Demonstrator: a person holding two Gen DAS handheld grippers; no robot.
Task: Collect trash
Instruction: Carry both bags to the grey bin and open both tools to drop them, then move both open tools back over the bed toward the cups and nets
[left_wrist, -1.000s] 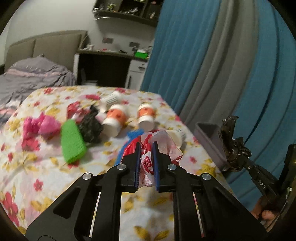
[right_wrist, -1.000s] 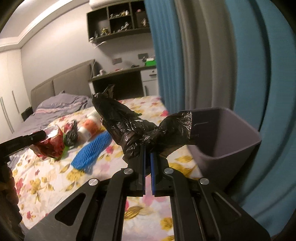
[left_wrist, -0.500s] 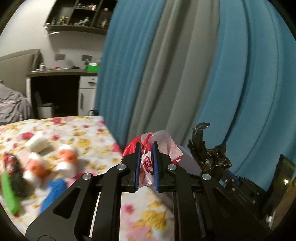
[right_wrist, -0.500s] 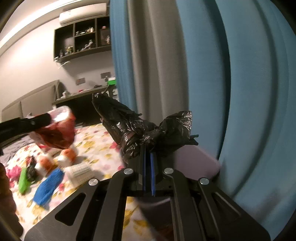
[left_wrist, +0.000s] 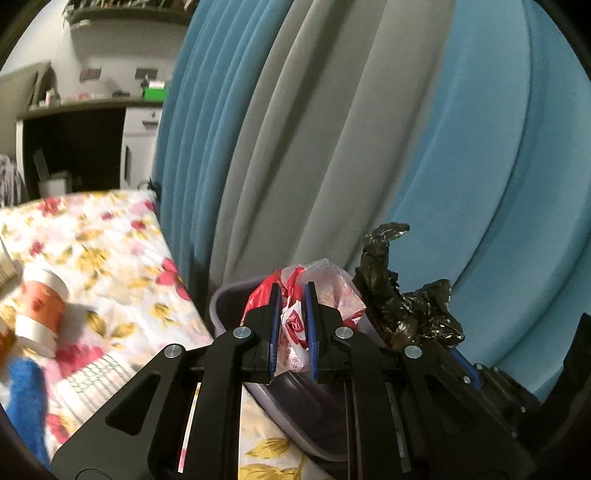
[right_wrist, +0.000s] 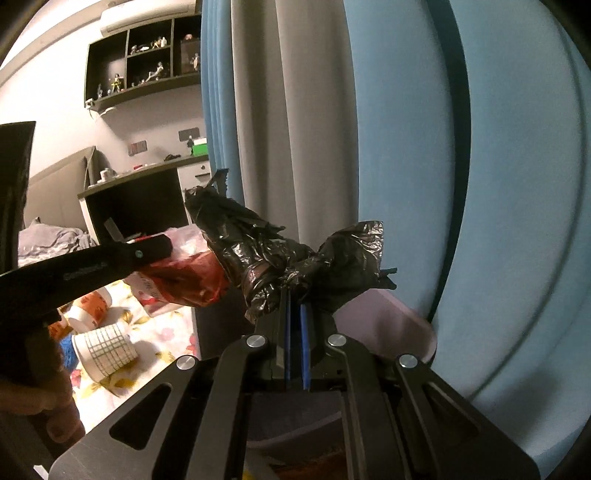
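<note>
L gripper (left_wrist: 291, 325) is clenching a red-and-white plastic bag (left_wrist: 295, 295) between its blue pads (left_wrist: 274, 325), pinching a thin fold w/ the crumpled bulk puffing out at 12 o'clock. R gripper (right_wrist: 294, 332) is nipping a black plastic bag (right_wrist: 291, 258), jaws nearly touching. Both bags are hanging over the grey bin (left_wrist: 229, 306) beside the floral bed (left_wrist: 110, 258). Prob. featherweight, soft, slippery film; gripping bunched folds is likely holding better than a single layer. Paper cups (right_wrist: 103, 347) are lying at 9 o'clock on the bed: light, crushable, so take by the rim.
</note>
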